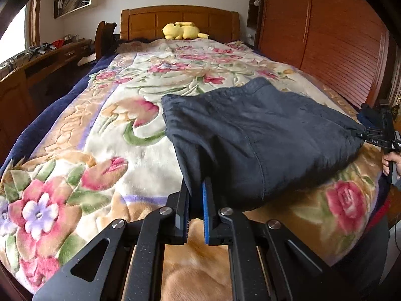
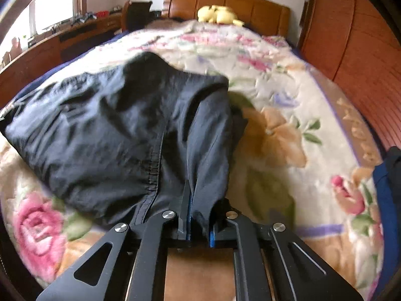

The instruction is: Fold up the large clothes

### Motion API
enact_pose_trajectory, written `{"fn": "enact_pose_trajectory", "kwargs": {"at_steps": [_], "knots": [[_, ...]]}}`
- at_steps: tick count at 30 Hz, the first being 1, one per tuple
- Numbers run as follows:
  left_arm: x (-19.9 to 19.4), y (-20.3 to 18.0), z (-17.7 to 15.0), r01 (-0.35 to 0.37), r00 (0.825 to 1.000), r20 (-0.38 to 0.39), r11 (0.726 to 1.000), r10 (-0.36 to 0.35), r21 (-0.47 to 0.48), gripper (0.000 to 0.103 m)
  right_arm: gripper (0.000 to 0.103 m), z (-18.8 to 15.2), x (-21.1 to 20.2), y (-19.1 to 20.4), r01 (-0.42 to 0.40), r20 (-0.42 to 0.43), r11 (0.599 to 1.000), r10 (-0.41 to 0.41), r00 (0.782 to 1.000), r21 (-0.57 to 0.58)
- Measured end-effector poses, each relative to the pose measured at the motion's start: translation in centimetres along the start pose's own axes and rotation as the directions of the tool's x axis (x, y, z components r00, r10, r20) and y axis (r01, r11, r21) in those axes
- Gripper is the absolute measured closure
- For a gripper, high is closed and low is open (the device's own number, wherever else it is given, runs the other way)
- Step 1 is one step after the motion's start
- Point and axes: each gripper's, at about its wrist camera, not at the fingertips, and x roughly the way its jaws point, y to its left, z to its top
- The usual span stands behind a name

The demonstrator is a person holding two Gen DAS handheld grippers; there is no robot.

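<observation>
Floral blanket (image 1: pixel 105 135) below, both my left gripper (image 1: pixel 196 200) and right gripper (image 2: pixel 198 210) pinch the limp, light dark garment (image 1: pixel 263 135) by its near corners, cloth sagging between.

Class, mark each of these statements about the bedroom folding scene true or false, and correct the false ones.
1. Both grippers grip the dark garment. True: the left gripper and the right gripper each pinch its fabric.
2. The garment is bright red. False: it is dark navy or black.
3. A yellow plush toy lies by the headboard. True.
4. The blanket is plain white. False: it has a floral pattern.
</observation>
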Motion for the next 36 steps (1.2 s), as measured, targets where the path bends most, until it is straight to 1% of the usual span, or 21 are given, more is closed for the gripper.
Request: {"fn": "enact_pose_trajectory", "kwargs": {"at_steps": [3, 6, 9, 12, 14, 15, 17, 18, 19, 21, 23, 24, 25, 27, 29, 30, 32, 34, 36], "knots": [[-1.8, -0.3, -0.3, 0.019, 0.999, 0.028, 1.0, -0.019, -0.004, 0.095, 0.095, -0.8, -2.5, 0.2, -0.01, 0.021, 1.0, 0.01, 1.0, -0.002], [-3.5, -0.3, -1.0, 0.033, 0.999, 0.034, 0.999, -0.033, -0.004, 0.095, 0.095, -2.4, -4.4, 0.4, -0.026, 0.014, 1.0, 0.026, 1.0, -0.012], [-4.9, -0.3, -2.4, 0.05, 0.999, 0.018, 0.999, -0.049, -0.018, 0.095, 0.095, -4.3, -6.5, 0.2, -0.051, 0.007, 0.999, 0.051, 0.999, -0.006], [-5.3, -0.1, -3.4, 0.056, 0.998, 0.001, 0.998, -0.056, -0.041, 0.095, 0.095, -5.5, -7.7, -0.1, -0.074, -0.006, 0.997, 0.074, 0.997, 0.009], [-4.9, -0.2, -3.9, 0.042, 0.999, -0.017, 0.998, -0.043, -0.043, 0.094, 0.094, -5.6, -7.6, -0.4, -0.064, -0.021, 0.998, 0.064, 0.998, 0.014], [-4.7, 0.0, -4.0, 0.042, 0.999, -0.022, 0.998, -0.043, -0.057, 0.094, 0.092, -5.4, -7.6, -0.5, -0.058, -0.023, 0.998, 0.059, 0.998, 0.016], [-4.7, 0.2, -3.9, 0.055, 0.998, -0.018, 0.994, -0.057, -0.091, 0.094, 0.084, -4.5, -7.5, -0.5, -0.04, -0.032, 0.999, 0.041, 0.999, 0.026], [-4.9, 0.3, -3.9, 0.061, 0.998, -0.015, 0.993, -0.063, -0.101, 0.094, 0.078, -4.0, -7.7, -0.7, -0.021, -0.019, 0.999, 0.022, 1.0, 0.039], [-5.1, 0.2, -3.8, 0.062, 0.998, -0.011, 0.993, -0.063, -0.105, 0.094, 0.076, -3.3, -8.1, -0.2, -0.013, -0.007, 0.999, 0.014, 1.0, 0.049], [-5.4, 0.0, -3.8, 0.054, 0.998, -0.008, 0.994, -0.055, -0.091, 0.094, 0.063, -2.1, -9.1, 0.0, 0.001, 0.029, 0.999, -0.002, 1.0, 0.05], [-5.3, -0.1, -3.8, 0.043, 0.999, -0.016, 0.996, -0.045, -0.081, 0.092, 0.054, -0.8, -9.8, 0.7, 0.008, 0.065, 1.0, -0.009, 0.998, 0.026], [-5.3, -0.1, -3.9, 0.037, 0.999, -0.017, 0.996, -0.038, -0.078, 0.091, 0.052, -0.3, -10.1, 1.4, 0.002, 0.073, 1.0, -0.003, 0.997, 0.011], [-5.4, -0.1, -3.8, 0.027, 0.999, -0.016, 0.997, -0.029, -0.075, 0.089, 0.052, 0.0, -10.4, 2.0, -0.007, 0.079, 1.0, 0.007, 0.997, 0.0], [-5.6, 0.0, -3.8, 0.019, 1.0, -0.006, 0.997, -0.019, -0.074, 0.08, 0.051, 1.4, -9.8, 3.6, -0.05, 0.08, 0.998, 0.052, 0.995, -0.029], [-6.1, 0.1, -3.7, 0.009, 1.0, 0.01, 0.997, -0.008, -0.078, 0.076, 0.051, 2.7, -8.4, 5.6, -0.09, 0.064, 0.994, 0.094, 0.994, -0.068], [-6.3, 0.2, -3.6, 0.007, 1.0, 0.016, 0.997, -0.006, -0.079, 0.073, 0.051, 3.3, -7.5, 6.3, -0.106, 0.055, 0.99, 0.111, 0.992, -0.091], [-6.6, 0.4, -3.5, 0.006, 1.0, 0.021, 0.997, -0.004, -0.08, 0.071, 0.051, 4.5, -5.8, 8.0, -0.14, 0.039, 0.983, 0.145, 0.989, -0.119], [-6.7, 0.5, -3.5, 0.004, 1.0, 0.018, 0.997, -0.003, -0.077, 0.071, 0.051, 6.3, -3.2, 9.6, -0.183, 0.011, 0.975, 0.186, 0.982, -0.123], [-6.6, 0.6, -3.6, 0.0, 1.0, 0.012, 0.997, 0.001, -0.074, 0.07, 0.051, 8.2, -1.1, 10.7, -0.203, -0.006, 0.971, 0.204, 0.979, -0.124]]}}
